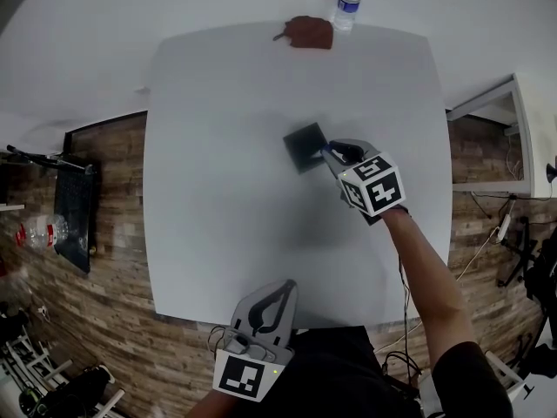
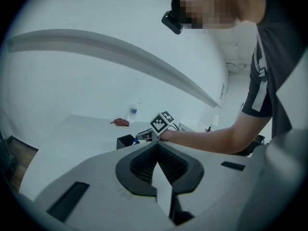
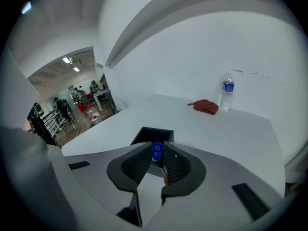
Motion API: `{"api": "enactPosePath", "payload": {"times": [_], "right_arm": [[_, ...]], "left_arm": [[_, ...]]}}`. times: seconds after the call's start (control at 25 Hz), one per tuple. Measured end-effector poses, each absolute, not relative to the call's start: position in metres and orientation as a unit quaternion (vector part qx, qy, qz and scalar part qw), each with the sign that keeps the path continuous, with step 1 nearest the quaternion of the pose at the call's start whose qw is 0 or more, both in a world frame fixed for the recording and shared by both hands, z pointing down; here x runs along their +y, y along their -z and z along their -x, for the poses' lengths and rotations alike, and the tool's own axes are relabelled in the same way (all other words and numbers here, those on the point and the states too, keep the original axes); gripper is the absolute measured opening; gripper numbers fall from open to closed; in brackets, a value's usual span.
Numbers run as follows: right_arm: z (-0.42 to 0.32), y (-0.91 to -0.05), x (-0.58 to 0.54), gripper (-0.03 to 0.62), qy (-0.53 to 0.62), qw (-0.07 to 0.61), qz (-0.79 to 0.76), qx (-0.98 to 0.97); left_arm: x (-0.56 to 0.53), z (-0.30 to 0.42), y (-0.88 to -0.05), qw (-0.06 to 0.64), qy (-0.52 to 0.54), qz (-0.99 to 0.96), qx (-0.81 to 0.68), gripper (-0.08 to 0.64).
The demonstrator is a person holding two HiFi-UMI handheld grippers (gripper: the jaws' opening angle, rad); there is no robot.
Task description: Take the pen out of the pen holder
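Observation:
A black square pen holder (image 1: 305, 146) stands near the middle of the white table (image 1: 218, 198). My right gripper (image 1: 331, 152) is at its right edge, shut on a blue-capped pen (image 3: 157, 149). In the right gripper view the pen's blue end shows between the pads, just in front of the pen holder (image 3: 153, 134). The pen's lower part is hidden, so I cannot tell whether it is still inside. My left gripper (image 1: 289, 284) hangs shut and holding nothing at the table's near edge. Its own view looks toward the pen holder (image 2: 126, 141).
A water bottle (image 1: 346, 5) and a brown cloth (image 1: 309, 31) lie at the table's far edge. A wooden floor surrounds the table, with a black rack (image 1: 77, 212) on the left and a white shelf (image 1: 492, 138) on the right.

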State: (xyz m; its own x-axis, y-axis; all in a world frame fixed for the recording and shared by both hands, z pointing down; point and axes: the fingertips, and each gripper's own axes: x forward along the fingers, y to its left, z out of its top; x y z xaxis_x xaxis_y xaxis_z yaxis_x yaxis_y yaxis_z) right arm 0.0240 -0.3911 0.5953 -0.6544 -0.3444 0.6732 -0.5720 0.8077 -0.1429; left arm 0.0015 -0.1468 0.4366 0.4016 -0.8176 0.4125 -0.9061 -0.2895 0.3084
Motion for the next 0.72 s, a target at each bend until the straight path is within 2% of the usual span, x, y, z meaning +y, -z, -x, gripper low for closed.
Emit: {"api": "enactPosePath", "payload": {"times": [0.72], "right_arm": [[-0.033, -0.492, -0.371, 0.077, -0.141, 0.267, -0.284, -0.91]], "left_arm": [[-0.193, -0.006, -0.408, 0.178, -0.052, -0.826, -0.532, 0.005]]}}
